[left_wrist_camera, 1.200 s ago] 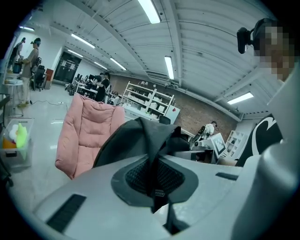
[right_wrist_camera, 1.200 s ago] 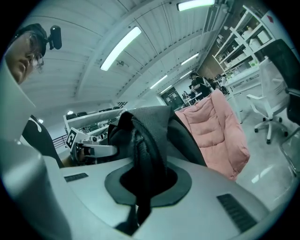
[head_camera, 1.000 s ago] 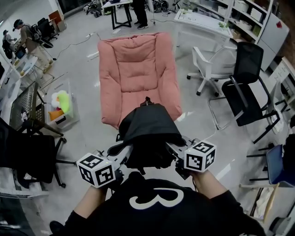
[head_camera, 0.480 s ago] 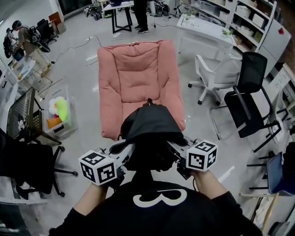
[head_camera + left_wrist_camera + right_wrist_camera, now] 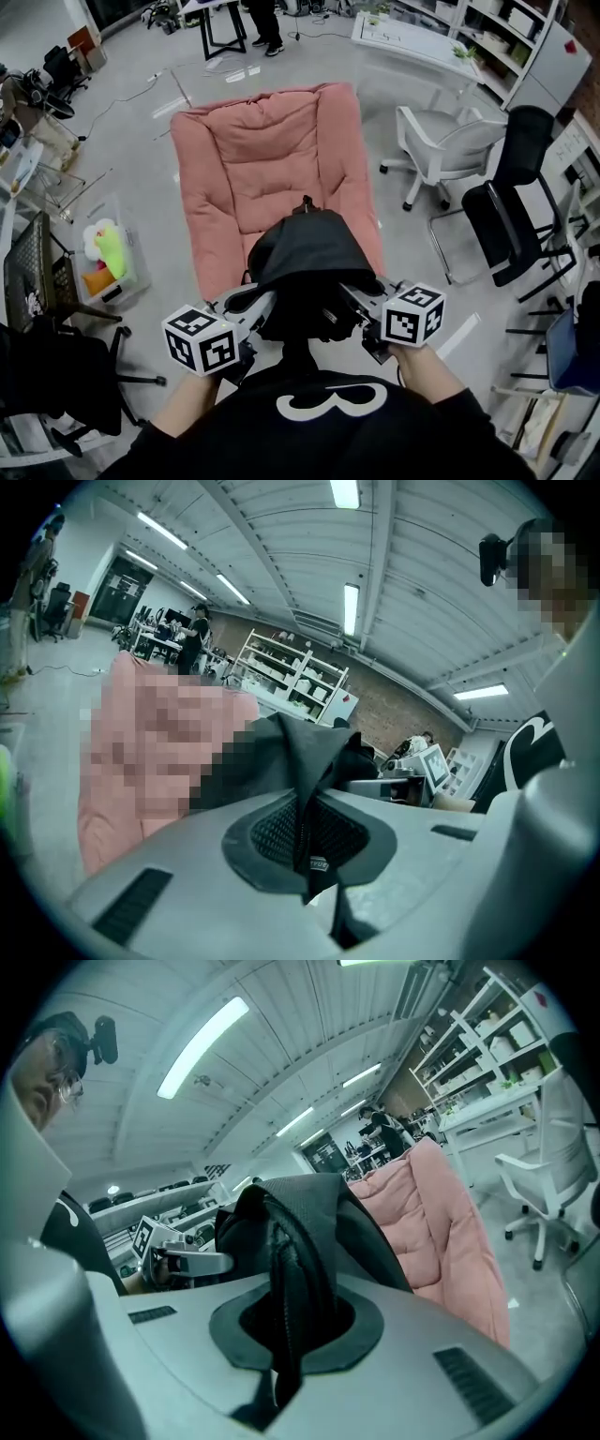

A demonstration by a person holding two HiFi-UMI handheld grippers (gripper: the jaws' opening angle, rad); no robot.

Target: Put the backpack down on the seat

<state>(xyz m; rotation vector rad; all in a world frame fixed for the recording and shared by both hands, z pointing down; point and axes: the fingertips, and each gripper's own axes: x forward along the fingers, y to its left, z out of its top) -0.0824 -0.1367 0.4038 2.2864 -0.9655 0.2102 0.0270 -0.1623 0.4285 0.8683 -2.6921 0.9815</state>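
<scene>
My left gripper (image 5: 305,855) is clamped tight on a fold of black fabric from the backpack (image 5: 305,272), and my right gripper (image 5: 281,1335) is closed just as hard on a thick zippered seam of the same bag. The backpack hangs between my two sets of fingers, its bulk bulging up and forward past the fingertips. Beyond them lies the pink seat (image 5: 272,159), its near edge hidden behind the bag; I cannot tell whether the bag touches it. I count one backpack, one pink seat and two grippers. Off to the right of my right fingers stand one white office chair (image 5: 441,141) and one black office chair (image 5: 511,216).
</scene>
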